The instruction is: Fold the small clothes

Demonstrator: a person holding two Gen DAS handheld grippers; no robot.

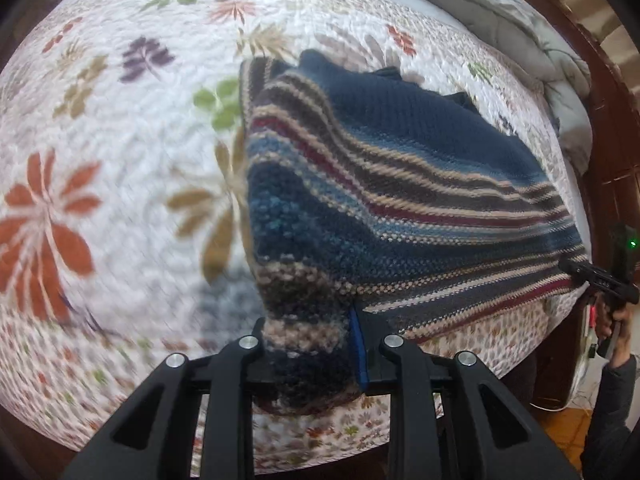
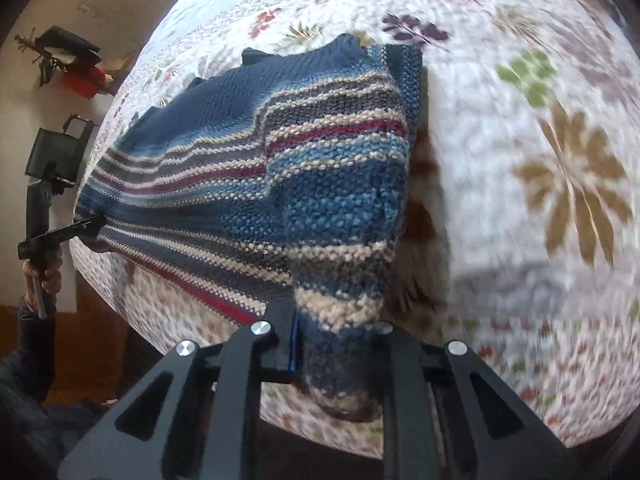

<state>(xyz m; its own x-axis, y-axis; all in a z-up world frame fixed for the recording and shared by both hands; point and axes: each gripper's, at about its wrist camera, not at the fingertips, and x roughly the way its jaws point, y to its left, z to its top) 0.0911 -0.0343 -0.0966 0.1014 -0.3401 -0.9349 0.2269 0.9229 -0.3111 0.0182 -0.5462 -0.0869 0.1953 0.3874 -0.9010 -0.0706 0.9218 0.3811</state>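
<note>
A knitted sweater (image 1: 400,168) (image 2: 240,168), navy with beige, red and blue stripes, hangs stretched between my two grippers, its upper part resting on the bed. My left gripper (image 1: 310,332) is shut on one bunched lower corner, with the knit filling the gap between its black fingers. Seen from the right wrist view, the left gripper (image 2: 90,226) pinches the sweater's far edge. My right gripper (image 2: 336,324) is shut on the other bunched corner. It also shows at the right edge of the left wrist view as the right gripper (image 1: 576,270), clamped on the hem.
A white quilt (image 1: 120,160) (image 2: 520,200) with a floral print covers the bed under the sweater. A grey duvet (image 1: 520,32) lies along a dark wooden bed frame (image 1: 608,140). A person's hand (image 1: 620,320) (image 2: 44,276) grips each handle. Clutter (image 2: 68,64) sits by the wall.
</note>
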